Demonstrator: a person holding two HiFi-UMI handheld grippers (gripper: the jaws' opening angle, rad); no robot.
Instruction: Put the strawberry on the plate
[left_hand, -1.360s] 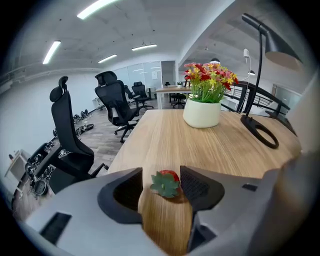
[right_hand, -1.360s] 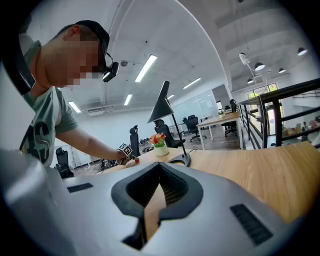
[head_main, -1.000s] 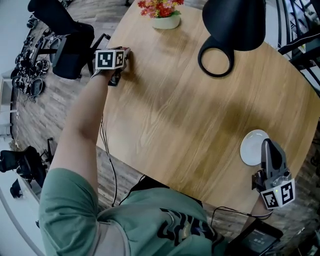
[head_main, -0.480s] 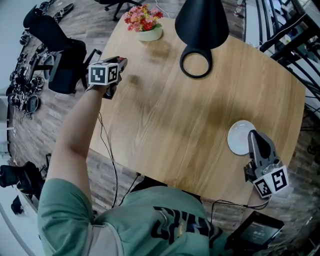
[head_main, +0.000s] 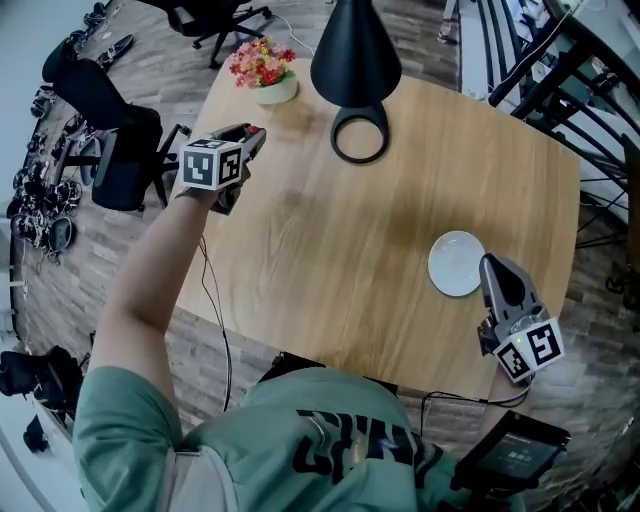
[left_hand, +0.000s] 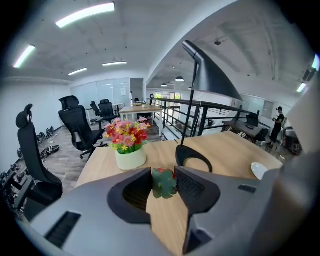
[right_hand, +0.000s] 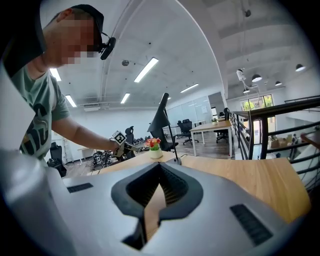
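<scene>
Left gripper view: my left gripper (head_main: 255, 133) is clamped on the strawberry (left_hand: 163, 182). The fruit is pinched between the 2 ribbed pads with its green leafy cap toward the camera. I hold it clear above the counter (head_main: 330, 240), near the far left corner. The plate (head_main: 456, 263), small, white and bare, lies well apart on the opposite side. Just beside it is my right gripper (head_main: 493, 268), jaws together on nothing.

I judge the strawberry to be light and soft, easy to bruise under a hard squeeze, and smooth enough to slip under a loose one. The body across its widest part looks like the place to hold it. The leaves would probably fold or tear. Whether it is real fruit or a model I cannot tell.

The counter is pale wood grain, flat and smooth, with rounded corners. At its far end stand 2 other things: a black lamp (head_main: 355, 60) with a cone shade and ring base, and a white pot of red and yellow flowers (head_main: 263, 72).

Around it is an open-plan office with black chairs (head_main: 110, 130) on a plank floor, more desks beyond, strip lights overhead, and a black railing (head_main: 540, 60) along the right.
</scene>
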